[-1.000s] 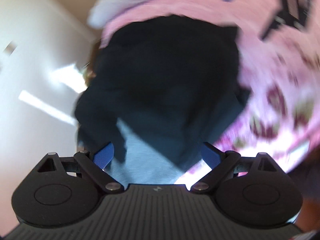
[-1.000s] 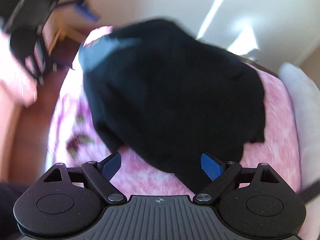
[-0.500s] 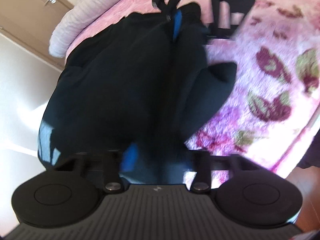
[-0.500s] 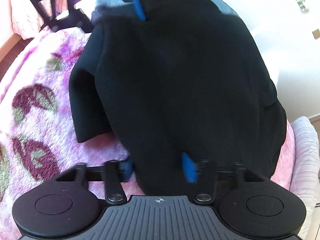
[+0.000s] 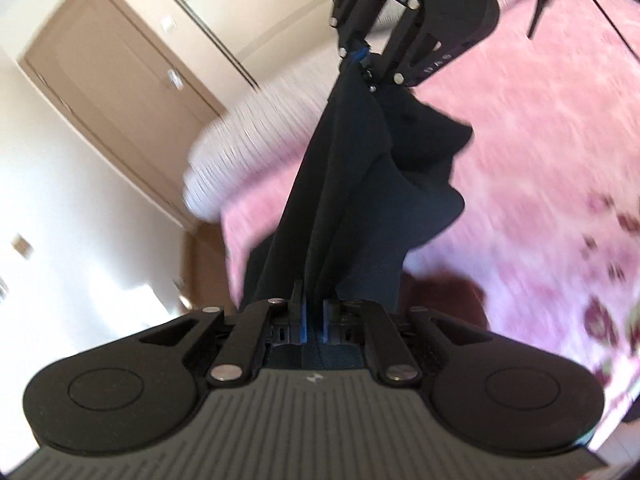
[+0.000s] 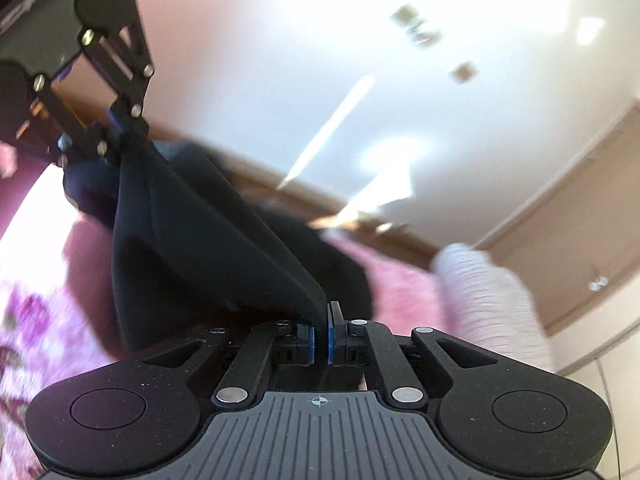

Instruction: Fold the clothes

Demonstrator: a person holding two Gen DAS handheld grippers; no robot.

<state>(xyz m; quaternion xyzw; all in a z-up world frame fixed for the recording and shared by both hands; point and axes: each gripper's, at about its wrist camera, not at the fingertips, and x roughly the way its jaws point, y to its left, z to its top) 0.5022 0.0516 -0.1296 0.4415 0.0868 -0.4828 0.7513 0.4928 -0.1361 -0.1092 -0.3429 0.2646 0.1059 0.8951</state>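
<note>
Dark garment (image 5: pixel 340 184) hangs stretched between left hand-held gripper (image 5: pixel 313 312) and right hand-held gripper (image 6: pixel 321 332), both pinching it.

Home bedroom. Bed covered by fluffy pink blanket with dark red flower print (image 5: pixel 540 152), pale ribbed pillow (image 5: pixel 248 148) at its far end. Plain cream walls (image 5: pixel 80 208), brown wooden door with small metal handle (image 5: pixel 120 80), wall switch plate (image 5: pixel 21 245), brown wooden floor strip (image 5: pixel 204 256) beside bed.

Right tongs (image 6: pixel 320 334) and left tongs (image 6: pixel 114 136) clamp dark garment (image 6: pixel 208 240) taut.
</note>
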